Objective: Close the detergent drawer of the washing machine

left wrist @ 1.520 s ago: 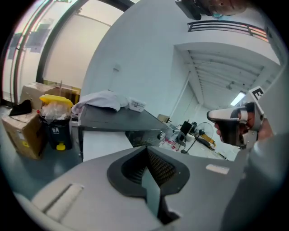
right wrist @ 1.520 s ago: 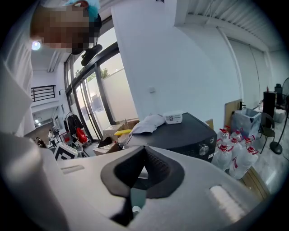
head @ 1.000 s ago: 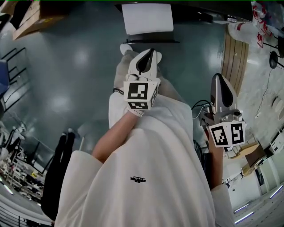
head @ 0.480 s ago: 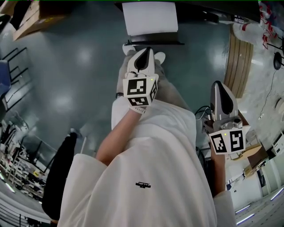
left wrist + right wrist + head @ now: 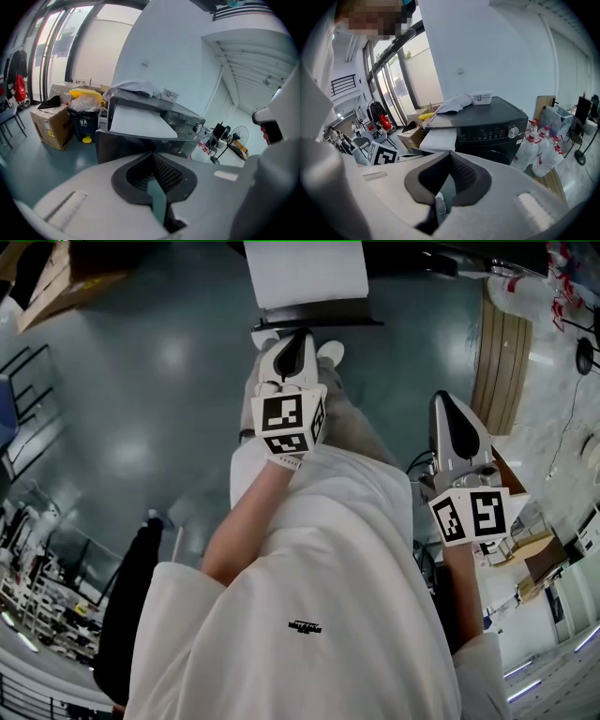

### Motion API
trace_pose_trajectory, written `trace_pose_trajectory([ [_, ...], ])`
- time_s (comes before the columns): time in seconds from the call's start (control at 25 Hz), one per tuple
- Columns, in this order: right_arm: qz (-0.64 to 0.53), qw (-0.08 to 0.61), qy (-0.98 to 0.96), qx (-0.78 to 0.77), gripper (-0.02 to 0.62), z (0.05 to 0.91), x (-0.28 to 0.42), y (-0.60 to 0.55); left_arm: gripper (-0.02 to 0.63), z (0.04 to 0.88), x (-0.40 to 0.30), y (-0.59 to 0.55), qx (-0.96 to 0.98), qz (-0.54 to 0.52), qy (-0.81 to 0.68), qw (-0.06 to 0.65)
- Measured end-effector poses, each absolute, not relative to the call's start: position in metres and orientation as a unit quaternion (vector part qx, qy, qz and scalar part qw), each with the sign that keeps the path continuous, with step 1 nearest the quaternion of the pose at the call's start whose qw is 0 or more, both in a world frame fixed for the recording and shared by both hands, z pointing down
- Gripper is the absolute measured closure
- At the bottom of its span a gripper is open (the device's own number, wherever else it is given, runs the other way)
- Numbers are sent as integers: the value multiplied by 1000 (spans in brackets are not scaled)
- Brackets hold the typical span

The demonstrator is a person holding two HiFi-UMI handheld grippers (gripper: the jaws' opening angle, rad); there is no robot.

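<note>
Ahead of the person, the dark washing machine [image 5: 492,123] has its detergent drawer [image 5: 305,273] pulled out, the white top facing up. In the head view the left forearm is bare and reaches forward from the chest. It holds the left gripper [image 5: 298,341] centred before the body with the nose aimed at the drawer, close to its front edge but apart from it. The right arm is bent at the person's side. It carries the right gripper [image 5: 451,412] well off to the right, nearer the body, pointing forward past the machine's side.

In the left gripper view, that gripper's jaw tips meet with only a thin slit behind them and nothing between, and the drawer lies straight beyond. The right gripper's jaws likewise stand together and empty. A crumpled cloth [image 5: 133,87] lies on the machine's top. Beside the machine stand a black bin [image 5: 84,124] and a cardboard box [image 5: 49,127].
</note>
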State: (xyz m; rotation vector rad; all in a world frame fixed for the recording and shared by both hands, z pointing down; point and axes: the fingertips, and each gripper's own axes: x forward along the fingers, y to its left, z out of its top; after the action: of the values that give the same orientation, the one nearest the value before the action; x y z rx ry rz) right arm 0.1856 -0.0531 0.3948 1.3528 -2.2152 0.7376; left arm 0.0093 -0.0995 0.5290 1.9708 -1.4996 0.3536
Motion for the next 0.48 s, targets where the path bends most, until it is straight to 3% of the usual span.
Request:
trace_pose_trajectory([
  [0.48,263,243,-804,475,594,401,170,-52,588,537,1,-107,755,150,-556,314],
])
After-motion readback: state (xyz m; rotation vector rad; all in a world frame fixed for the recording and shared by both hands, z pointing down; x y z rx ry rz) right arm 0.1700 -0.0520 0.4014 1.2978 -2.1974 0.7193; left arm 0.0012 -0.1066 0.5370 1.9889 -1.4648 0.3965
